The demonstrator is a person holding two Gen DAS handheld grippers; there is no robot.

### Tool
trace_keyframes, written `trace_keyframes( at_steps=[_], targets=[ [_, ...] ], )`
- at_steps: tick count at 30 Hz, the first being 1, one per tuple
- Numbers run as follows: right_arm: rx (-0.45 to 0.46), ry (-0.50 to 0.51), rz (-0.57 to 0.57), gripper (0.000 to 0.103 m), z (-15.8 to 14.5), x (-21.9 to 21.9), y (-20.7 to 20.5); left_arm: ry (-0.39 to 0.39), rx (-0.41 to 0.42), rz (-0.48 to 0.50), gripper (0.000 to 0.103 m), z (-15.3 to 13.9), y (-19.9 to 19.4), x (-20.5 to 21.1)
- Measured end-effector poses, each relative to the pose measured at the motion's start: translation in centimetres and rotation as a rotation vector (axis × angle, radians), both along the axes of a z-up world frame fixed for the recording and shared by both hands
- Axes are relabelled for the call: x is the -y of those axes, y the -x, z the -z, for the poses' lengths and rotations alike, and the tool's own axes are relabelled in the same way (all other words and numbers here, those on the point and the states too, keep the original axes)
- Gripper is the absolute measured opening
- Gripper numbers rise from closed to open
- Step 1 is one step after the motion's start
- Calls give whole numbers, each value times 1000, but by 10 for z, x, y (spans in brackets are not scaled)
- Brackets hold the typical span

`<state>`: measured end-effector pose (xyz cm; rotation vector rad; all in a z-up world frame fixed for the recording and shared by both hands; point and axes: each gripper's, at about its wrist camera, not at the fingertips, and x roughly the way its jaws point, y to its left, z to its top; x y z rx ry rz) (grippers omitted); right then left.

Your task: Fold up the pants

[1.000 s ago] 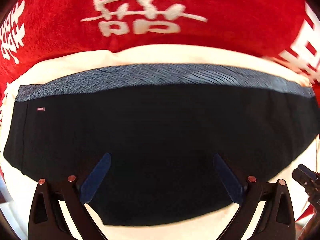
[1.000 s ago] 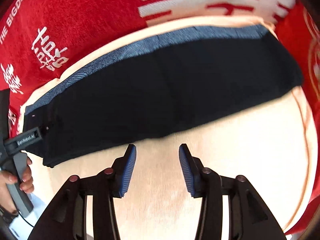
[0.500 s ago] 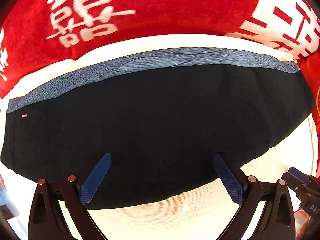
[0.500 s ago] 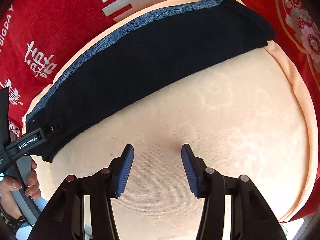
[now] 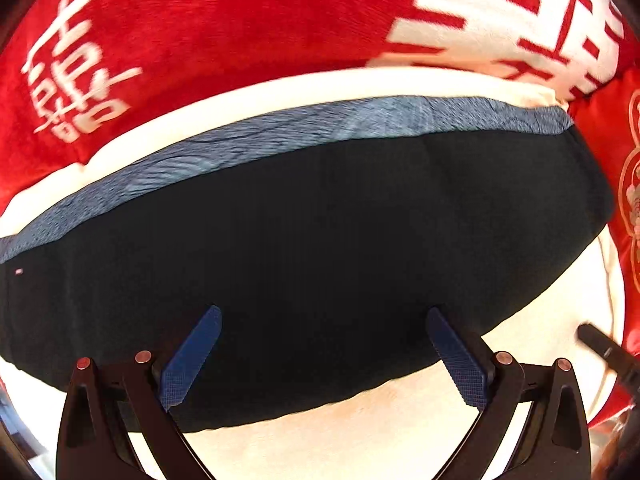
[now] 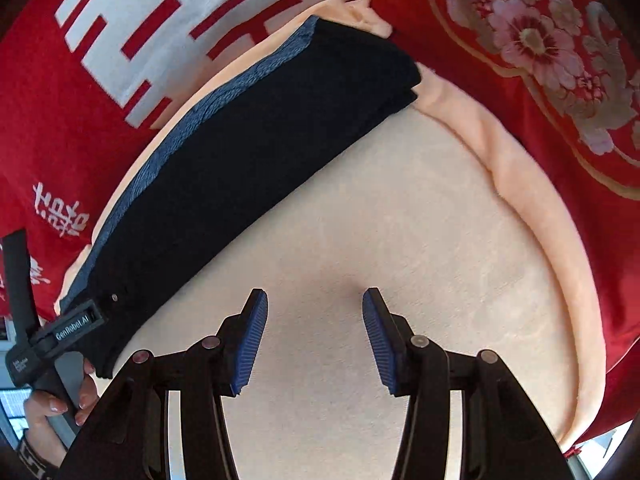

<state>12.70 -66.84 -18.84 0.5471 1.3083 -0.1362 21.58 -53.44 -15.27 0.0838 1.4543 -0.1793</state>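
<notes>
The dark navy pants (image 5: 320, 240) lie folded flat on a cream cloth (image 5: 360, 440), with a blue-grey waistband (image 5: 304, 128) along the far edge. In the right wrist view the pants (image 6: 248, 152) form a long band at the upper left. My left gripper (image 5: 324, 354) is open wide and empty, its blue fingers over the pants' near edge. My right gripper (image 6: 314, 336) is open and empty above the bare cream cloth (image 6: 400, 220), apart from the pants. The left gripper's body (image 6: 52, 336) and the person's hand show at the right wrist view's lower left.
A red blanket with white characters (image 5: 200, 40) lies beyond the cream cloth. A red cushion with a flower pattern (image 6: 540, 48) lies to the right. The right gripper's tip (image 5: 600, 346) shows at the left view's right edge.
Both views have swung to the right along the pants. My right gripper has drawn back from the pants' edge and now sits over bare cream cloth. Both grippers stay open.
</notes>
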Motion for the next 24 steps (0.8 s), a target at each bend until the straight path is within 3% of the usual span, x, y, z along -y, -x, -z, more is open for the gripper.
trace_keyframes(
  at_steps=[3, 8, 11, 12, 13, 17, 20, 23, 24],
  targets=[
    [37, 5, 57, 54, -5, 20, -10, -19, -1, -3, 103, 8, 2, 28],
    [73, -8, 166, 53, 1, 52, -30, -8, 10, -11, 103, 11, 9, 36],
    [98, -48, 205, 35, 9, 66, -43, -18, 11, -4, 103, 11, 11, 35],
    [112, -74, 204, 16, 11, 69, -48, -21, 11, -3, 103, 12, 11, 37],
    [130, -86, 191, 10, 9, 68, -52, -24, 12, -4, 103, 11, 12, 42],
    [216, 55, 71, 9, -20, 48, -61, -26, 19, -6, 103, 11, 14, 46],
    [204, 137, -1, 10, -22, 37, -69, -26, 23, -3, 103, 8, 15, 32],
    [154, 52, 66, 16, -7, 50, -66, -24, 24, -1, 103, 11, 23, 15],
    [151, -20, 117, 18, -2, 58, -61, -23, 26, -1, 103, 11, 25, 18]
  ],
)
